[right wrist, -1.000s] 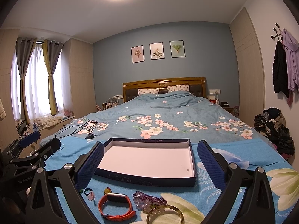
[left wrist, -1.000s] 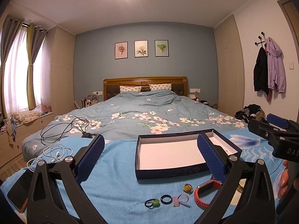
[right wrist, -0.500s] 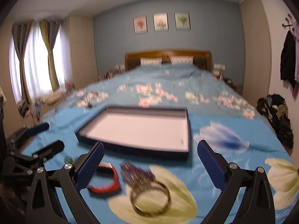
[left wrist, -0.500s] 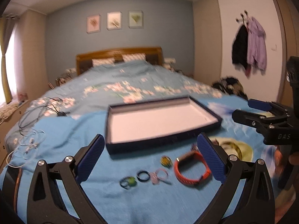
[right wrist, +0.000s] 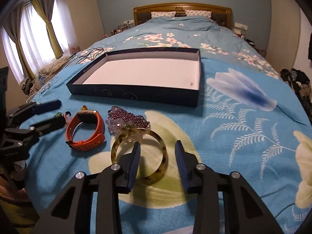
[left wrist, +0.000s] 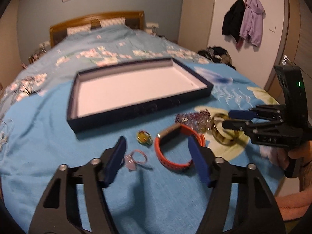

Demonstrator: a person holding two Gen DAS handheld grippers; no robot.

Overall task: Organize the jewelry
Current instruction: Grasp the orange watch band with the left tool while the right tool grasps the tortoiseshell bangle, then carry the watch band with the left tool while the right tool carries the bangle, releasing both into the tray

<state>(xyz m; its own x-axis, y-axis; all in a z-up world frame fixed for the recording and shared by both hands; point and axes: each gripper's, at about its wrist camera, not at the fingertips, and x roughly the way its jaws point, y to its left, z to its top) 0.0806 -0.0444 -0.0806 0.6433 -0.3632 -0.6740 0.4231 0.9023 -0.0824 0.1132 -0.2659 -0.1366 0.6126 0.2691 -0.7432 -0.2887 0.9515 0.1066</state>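
Both grippers were tilted down over the blue bedspread (right wrist: 243, 136), with the jewelry laid out in a loose row in front of the dark shallow box (right wrist: 136, 95), whose white floor held none of the pieces. Left gripper (left wrist: 158, 156): jaws had just been closing and stood half parted; the orange wristband (left wrist: 171, 156) lay on the cloth between the pads and slightly beyond them, the right-hand pad in front of its rim, but the view was blurred and no pad could be seen pressing, so it was logged as released, nothing grasped. A pink ring (left wrist: 136, 157) lay just beside the left-hand pad, and a small yellow-green ring (left wrist: 144, 136) lay a little farther on, toward the box. Right gripper (right wrist: 157, 159): jaws had likewise just been closing and stood partly parted, straddling the near right portion of the tortoiseshell bangle (right wrist: 139, 152); one pad sat inside the hoop, the other outside it, a gap visible at the outer pad, so not clenched. The bangle lay flat on the bedspread, its far edge touching a heap of purple beads (right wrist: 126, 120), and the orange wristband was just beside that heap. A person's hand (left wrist: 298, 152) held the right gripper's handle at the edge of the left wrist view.
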